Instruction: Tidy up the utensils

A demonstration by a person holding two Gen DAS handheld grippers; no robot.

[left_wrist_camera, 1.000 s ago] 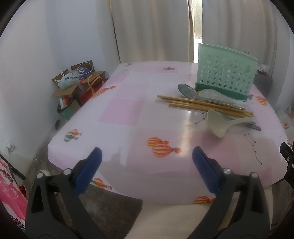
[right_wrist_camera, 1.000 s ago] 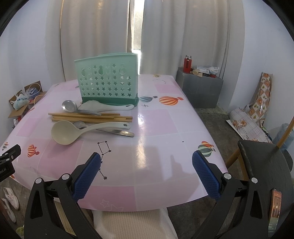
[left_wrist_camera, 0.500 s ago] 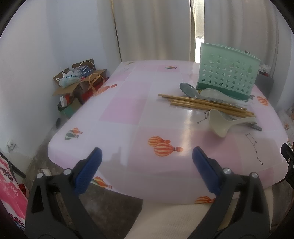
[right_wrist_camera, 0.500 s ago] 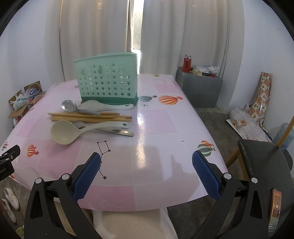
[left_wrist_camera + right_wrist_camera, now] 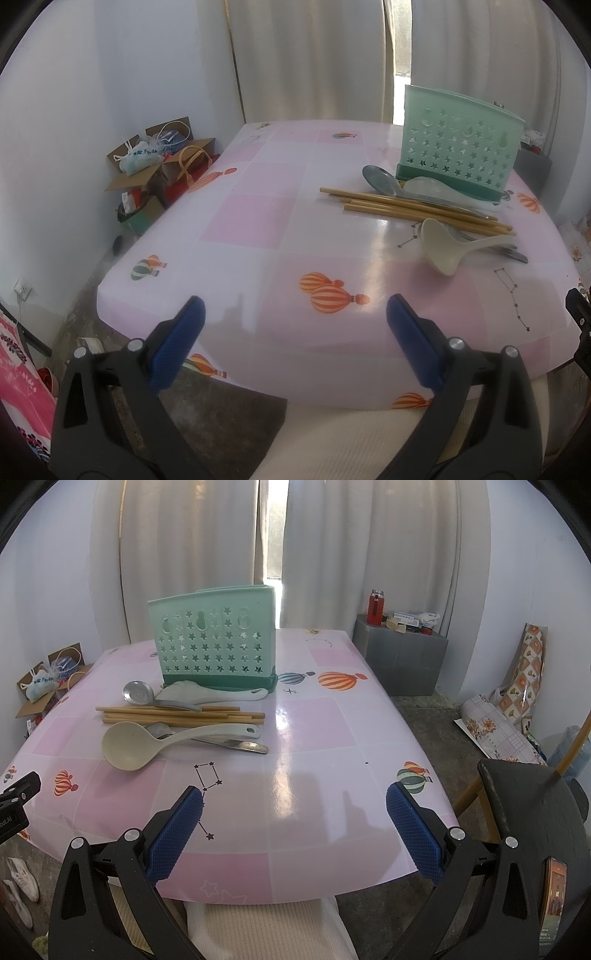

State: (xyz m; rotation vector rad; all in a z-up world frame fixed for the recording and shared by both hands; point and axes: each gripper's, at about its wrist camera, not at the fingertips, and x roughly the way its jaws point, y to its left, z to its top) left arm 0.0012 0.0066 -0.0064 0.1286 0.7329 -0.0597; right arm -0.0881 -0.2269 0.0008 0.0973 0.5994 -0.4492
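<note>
Left gripper [image 5: 295,328] wide open, holds nothing, low in frame over table [image 5: 258,221] edge. Utensil pile mid-left in right view: big spoon [image 5: 147,742], chopsticks [image 5: 177,714], green holder [image 5: 216,642] behind. Right gripper [image 5: 294,819] wide open, empty. Pick top thing first, pinch handle, go slow.

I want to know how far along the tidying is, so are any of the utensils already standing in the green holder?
No: the chopsticks, ladle and spoons all lie on the table in front of the green holder.
</note>
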